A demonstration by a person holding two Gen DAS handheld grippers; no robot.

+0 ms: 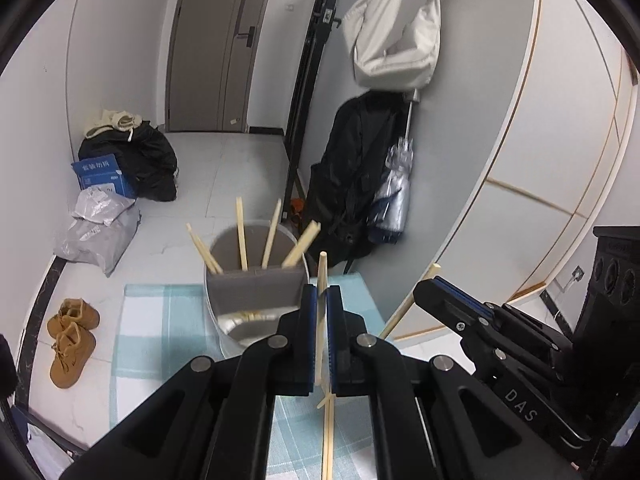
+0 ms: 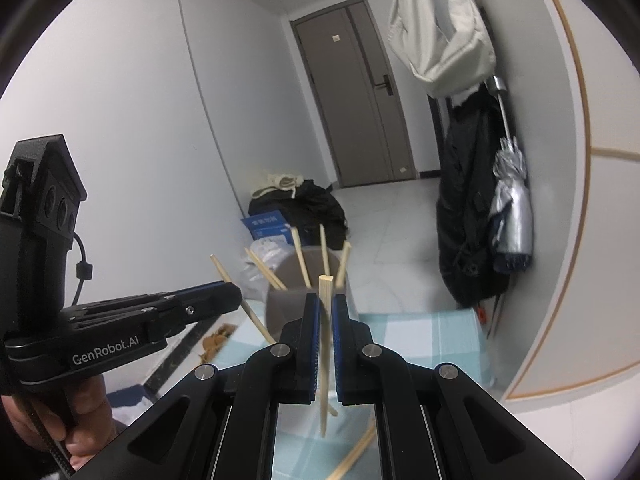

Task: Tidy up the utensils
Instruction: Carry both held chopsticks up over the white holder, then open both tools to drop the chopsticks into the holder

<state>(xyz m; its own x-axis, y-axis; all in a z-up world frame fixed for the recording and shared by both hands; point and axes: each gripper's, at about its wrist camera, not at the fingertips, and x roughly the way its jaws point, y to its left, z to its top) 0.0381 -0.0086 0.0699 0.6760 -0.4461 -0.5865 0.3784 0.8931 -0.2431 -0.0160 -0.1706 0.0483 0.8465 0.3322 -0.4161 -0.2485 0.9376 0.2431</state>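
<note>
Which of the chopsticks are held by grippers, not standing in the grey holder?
Two: one in the left gripper, one in the right gripper, each clamped upright. The others lean inside the grey holder.

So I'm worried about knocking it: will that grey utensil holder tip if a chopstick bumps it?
Possibly. The grey utensil holder looks tall, narrow and probably light; the chopsticks inside lean outward, adding leverage. The checked cloth underneath may grip somewhat.

You are looking at pale wooden chopsticks leaning splayed inside a grey round holder sitting at the checked cloth's far edge.
</note>
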